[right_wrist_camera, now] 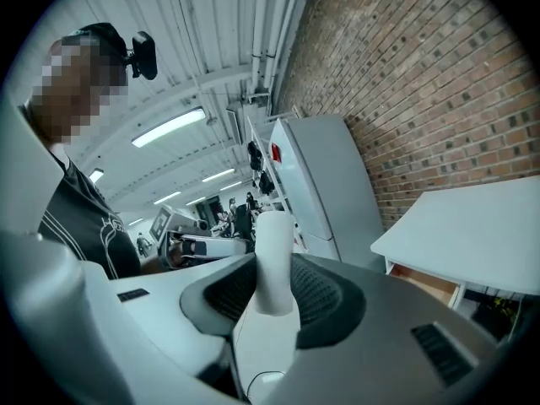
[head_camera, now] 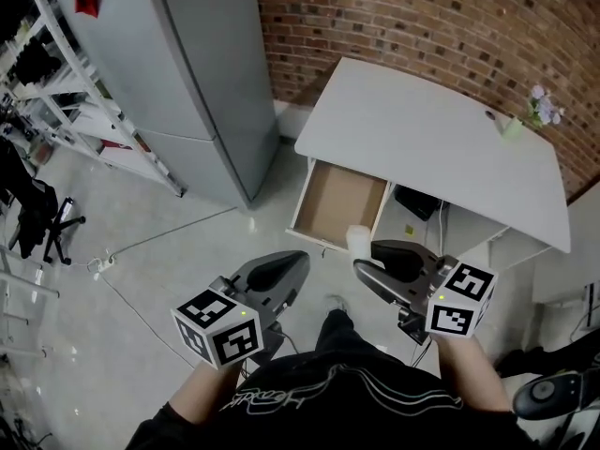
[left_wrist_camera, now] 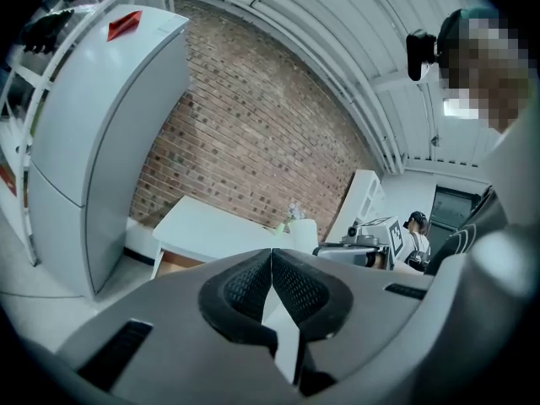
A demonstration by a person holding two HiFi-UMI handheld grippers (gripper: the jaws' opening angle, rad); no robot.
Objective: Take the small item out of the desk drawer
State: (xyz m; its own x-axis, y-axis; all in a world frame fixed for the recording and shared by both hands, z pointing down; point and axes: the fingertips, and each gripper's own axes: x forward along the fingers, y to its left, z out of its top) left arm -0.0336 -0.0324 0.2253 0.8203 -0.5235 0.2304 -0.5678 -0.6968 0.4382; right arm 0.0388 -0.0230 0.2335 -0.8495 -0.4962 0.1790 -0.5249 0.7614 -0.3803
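Note:
The white desk [head_camera: 431, 148] stands against the brick wall with its drawer [head_camera: 339, 200] pulled open, and the brown inside looks bare. My right gripper [head_camera: 364, 259] is shut on a small white cylinder [head_camera: 358, 240], held in the air just in front of the drawer. In the right gripper view the cylinder [right_wrist_camera: 272, 260] stands upright between the ribbed pads, with the desk [right_wrist_camera: 472, 226] off to the right. My left gripper [head_camera: 296, 261] hangs beside it, shut with nothing in it. In the left gripper view its pads [left_wrist_camera: 291, 283] meet edge to edge.
A tall grey refrigerator [head_camera: 178, 73] stands left of the desk. A small vase of flowers [head_camera: 534, 112] sits on the desk's far right corner. A metal rack [head_camera: 66, 73] and a cable [head_camera: 122, 279] on the floor lie to the left. Dark items [head_camera: 417, 202] sit under the desk.

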